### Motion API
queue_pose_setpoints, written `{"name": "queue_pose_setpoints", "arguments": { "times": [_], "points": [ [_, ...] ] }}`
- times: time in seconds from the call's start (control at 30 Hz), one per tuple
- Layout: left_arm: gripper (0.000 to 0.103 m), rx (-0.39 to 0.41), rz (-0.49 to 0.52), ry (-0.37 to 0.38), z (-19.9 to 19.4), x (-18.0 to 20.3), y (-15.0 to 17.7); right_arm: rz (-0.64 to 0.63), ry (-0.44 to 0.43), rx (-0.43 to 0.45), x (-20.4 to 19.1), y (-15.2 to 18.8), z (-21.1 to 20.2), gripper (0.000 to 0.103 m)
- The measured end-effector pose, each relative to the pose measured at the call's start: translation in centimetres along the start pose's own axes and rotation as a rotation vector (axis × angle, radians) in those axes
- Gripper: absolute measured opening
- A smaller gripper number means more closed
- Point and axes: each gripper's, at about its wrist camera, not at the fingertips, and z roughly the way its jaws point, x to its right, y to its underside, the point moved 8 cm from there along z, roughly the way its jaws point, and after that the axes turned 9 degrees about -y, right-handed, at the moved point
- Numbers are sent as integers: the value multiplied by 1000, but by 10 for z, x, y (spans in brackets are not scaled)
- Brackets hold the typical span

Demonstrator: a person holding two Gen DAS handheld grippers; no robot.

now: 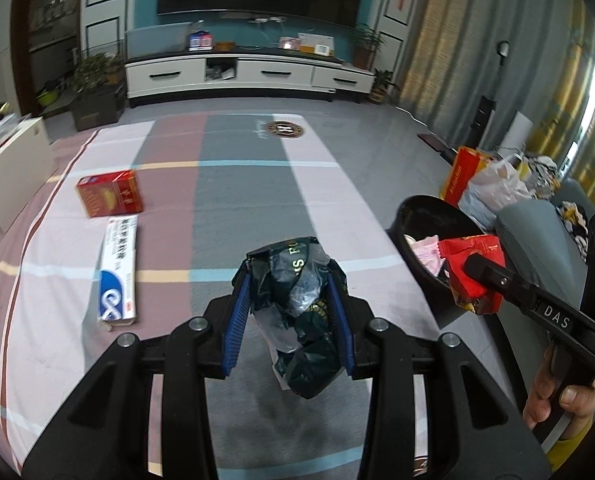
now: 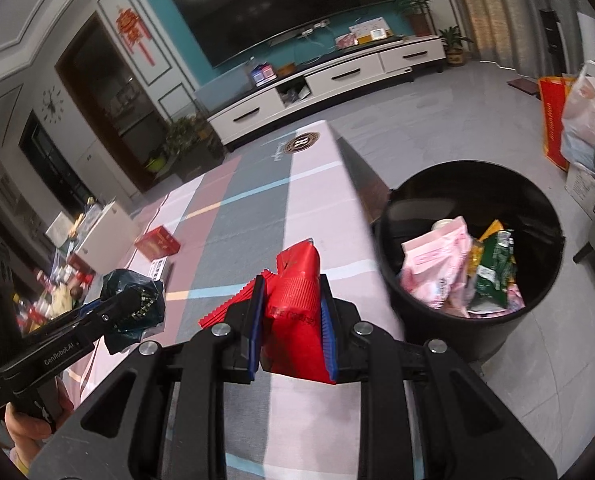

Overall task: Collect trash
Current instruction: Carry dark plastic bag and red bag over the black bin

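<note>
The counter [image 1: 257, 200], draped in a pink, grey and white checked cloth, runs away from both cameras toward the TV cabinet [image 1: 249, 74]. Off its right edge on the floor stands the black bin [image 2: 471, 320], already holding pink, green and yellow wrappers; how deep the pile goes cannot be seen.

The left tongs [image 1: 293, 280] hover level above the near middle of the counter, closed tight on a crumpled dark green bag [image 1: 297, 312] that bulges past the blue pads and hangs below them. Its gold lettering is creased and unreadable.

The right tongs [image 2: 293, 304] are held above the counter's near right edge, just beside the bin, clamped on a red wrapper [image 2: 297, 320] whose zigzag edge sticks out to the left. From the left wrist view these tongs reach in from the lower right, with the wrapper in front of the bin's rim; only the fingers of the right hand [image 1: 557, 400] on the handle show, the rest cut off at the frame.

Near the counter's left edge lie a red box [image 1: 110, 194] and, just nearer, a white and blue box [image 1: 118, 272], close together; whether they touch is unclear.
</note>
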Motion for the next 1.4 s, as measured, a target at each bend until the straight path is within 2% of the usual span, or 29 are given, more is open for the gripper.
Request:
{"name": "queue_pose_setpoints", "arguments": {
  "times": [0.87, 1.4],
  "points": [
    [39, 13, 243, 80, 25, 131, -19, 158, 66, 128, 89, -11, -52, 25],
    [40, -2, 329, 90, 51, 172, -22, 214, 92, 143, 124, -11, -52, 25]
  ]
}}
